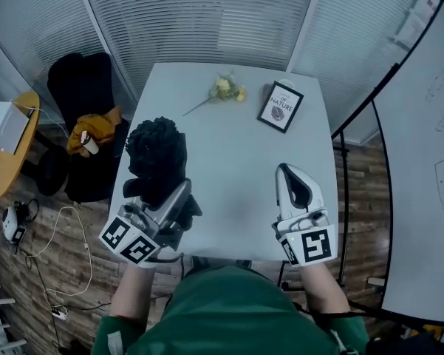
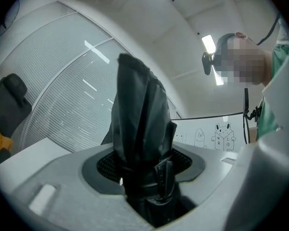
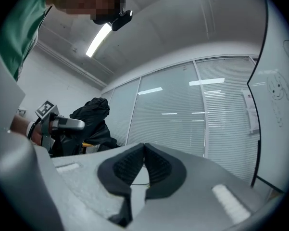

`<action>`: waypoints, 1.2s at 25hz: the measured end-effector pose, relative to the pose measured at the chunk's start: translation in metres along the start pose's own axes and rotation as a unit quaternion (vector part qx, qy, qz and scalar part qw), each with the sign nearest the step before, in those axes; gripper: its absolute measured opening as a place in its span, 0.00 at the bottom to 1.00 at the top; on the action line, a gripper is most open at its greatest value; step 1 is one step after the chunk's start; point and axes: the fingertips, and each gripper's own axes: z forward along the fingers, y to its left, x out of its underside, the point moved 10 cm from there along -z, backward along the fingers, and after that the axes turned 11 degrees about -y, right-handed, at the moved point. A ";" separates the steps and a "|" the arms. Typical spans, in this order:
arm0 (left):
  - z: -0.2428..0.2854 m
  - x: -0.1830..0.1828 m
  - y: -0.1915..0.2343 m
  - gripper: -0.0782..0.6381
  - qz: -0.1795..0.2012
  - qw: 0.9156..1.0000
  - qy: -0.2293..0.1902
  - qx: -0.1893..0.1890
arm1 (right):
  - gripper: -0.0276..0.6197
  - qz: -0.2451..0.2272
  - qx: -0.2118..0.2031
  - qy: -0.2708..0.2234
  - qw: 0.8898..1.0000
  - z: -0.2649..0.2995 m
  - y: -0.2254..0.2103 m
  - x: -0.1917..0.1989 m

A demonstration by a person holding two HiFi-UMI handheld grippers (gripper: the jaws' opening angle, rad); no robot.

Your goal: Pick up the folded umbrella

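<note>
Left gripper point(image 1: 179, 196) clamps the folded umbrella point(image 1: 156, 150), jutting beyond its jaws

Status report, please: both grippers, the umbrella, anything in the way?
Left gripper shut on folded umbrella, held up. Right gripper shut, empty. Flower and framed picture lie at table's far end, not in the way.

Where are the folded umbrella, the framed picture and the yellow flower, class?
folded umbrella point(image 2: 137, 124), left gripper view, its folded black canopy.
framed picture point(image 1: 281, 106), head view, middle of its print.
yellow flower point(image 1: 225, 89), head view, its bloom.
</note>
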 end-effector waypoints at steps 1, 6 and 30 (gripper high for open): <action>0.000 0.001 0.001 0.48 0.001 1.000 0.000 -0.001 | 0.05 0.000 -0.002 0.001 1.000 0.001 0.000 0.002; -0.002 0.004 0.006 0.48 0.010 1.000 0.005 -0.002 | 0.05 0.003 -0.006 0.007 1.000 0.006 -0.001 0.011; -0.016 0.010 -0.001 0.48 0.018 1.000 0.016 -0.017 | 0.05 0.034 -0.016 0.002 0.999 -0.002 -0.003 0.014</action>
